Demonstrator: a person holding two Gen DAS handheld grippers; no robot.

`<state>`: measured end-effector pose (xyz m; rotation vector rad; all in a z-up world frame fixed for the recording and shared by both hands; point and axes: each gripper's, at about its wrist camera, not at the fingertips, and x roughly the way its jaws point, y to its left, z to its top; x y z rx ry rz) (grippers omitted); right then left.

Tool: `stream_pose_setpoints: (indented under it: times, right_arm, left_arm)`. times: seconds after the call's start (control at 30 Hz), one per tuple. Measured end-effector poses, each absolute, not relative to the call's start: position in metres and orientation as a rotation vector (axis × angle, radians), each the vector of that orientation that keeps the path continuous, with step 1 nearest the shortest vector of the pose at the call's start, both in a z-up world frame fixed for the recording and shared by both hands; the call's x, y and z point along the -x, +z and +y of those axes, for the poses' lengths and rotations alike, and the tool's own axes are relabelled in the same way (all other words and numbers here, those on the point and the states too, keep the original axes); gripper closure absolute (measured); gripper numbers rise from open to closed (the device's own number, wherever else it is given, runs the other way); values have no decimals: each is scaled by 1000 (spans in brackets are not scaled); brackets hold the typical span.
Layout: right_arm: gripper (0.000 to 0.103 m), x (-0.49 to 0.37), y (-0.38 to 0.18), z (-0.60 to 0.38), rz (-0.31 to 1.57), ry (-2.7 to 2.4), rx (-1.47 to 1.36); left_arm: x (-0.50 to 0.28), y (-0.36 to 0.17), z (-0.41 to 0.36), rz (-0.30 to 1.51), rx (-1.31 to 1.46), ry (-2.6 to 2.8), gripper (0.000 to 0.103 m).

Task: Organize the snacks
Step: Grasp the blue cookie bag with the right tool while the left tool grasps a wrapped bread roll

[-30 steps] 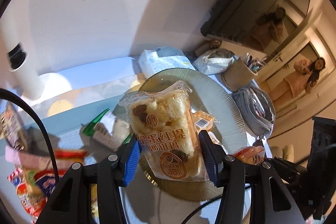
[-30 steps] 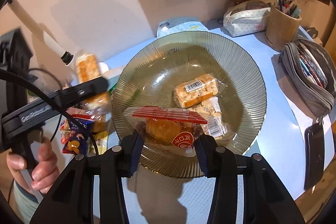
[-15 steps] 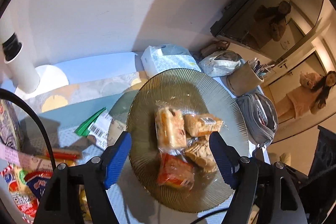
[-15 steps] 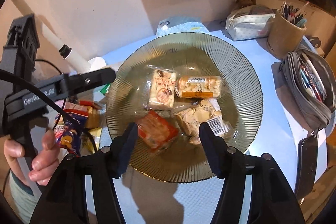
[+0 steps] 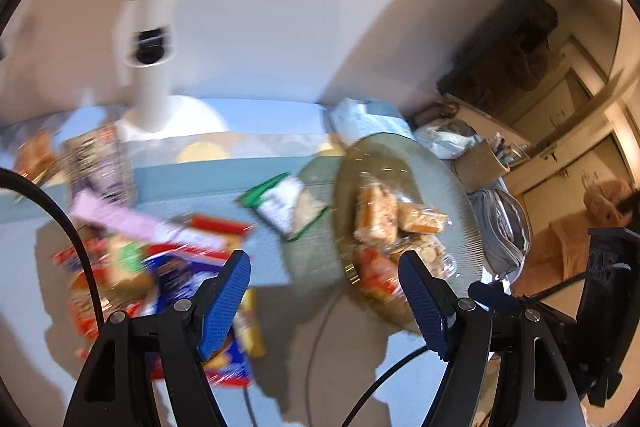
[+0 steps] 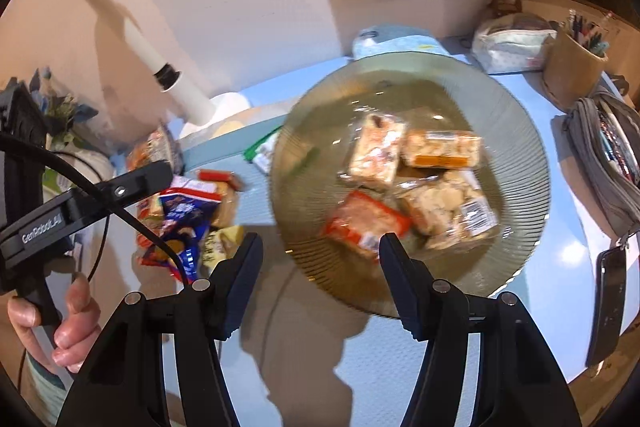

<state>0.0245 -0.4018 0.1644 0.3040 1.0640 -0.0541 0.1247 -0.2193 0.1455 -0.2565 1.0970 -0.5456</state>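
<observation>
A ribbed glass plate [image 6: 520,147] on the blue table holds several wrapped snacks: a pale cake pack [image 6: 376,151], an orange-labelled bar [image 6: 440,149], a red pack [image 6: 366,223] and a clear cookie pack [image 6: 452,205]. The plate also shows in the left wrist view [image 5: 448,187]. A pile of loose snack packs [image 5: 132,259] lies left of the plate; it also shows in the right wrist view [image 6: 184,215]. My left gripper [image 5: 324,291] is open and empty, between pile and plate. My right gripper [image 6: 320,271] is open and empty, above the plate's near-left rim.
A white lamp post [image 6: 132,39] stands at the back left. A tissue pack [image 6: 396,41], a white pouch [image 6: 512,45], a pen cup [image 6: 572,71], a grey pencil case [image 6: 608,155] and a phone [image 6: 608,303] lie behind and right of the plate. A green-edged packet [image 5: 284,203] lies beside the plate.
Both grippers let go of their snacks onto the plate and opened. Since then both have swung left, the left one toward the loose pile.
</observation>
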Motion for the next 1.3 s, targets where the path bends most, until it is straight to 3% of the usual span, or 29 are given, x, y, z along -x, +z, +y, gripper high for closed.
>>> stream_pose_setpoints:
  times: [0.67,0.9,1.3]
  right_arm:
    - [43,-44,151,-277,1076,83,-292]
    - [34,-54,138,-258,1099,101,-410]
    - [34,-93,91,-262,1218,23,-516]
  left_arm:
    - [-94,146,-15,1046,386,-268,30]
    - [-135,135,9,1060,372,-244,29]
    - [-221,72,34,1155,510,-190,24]
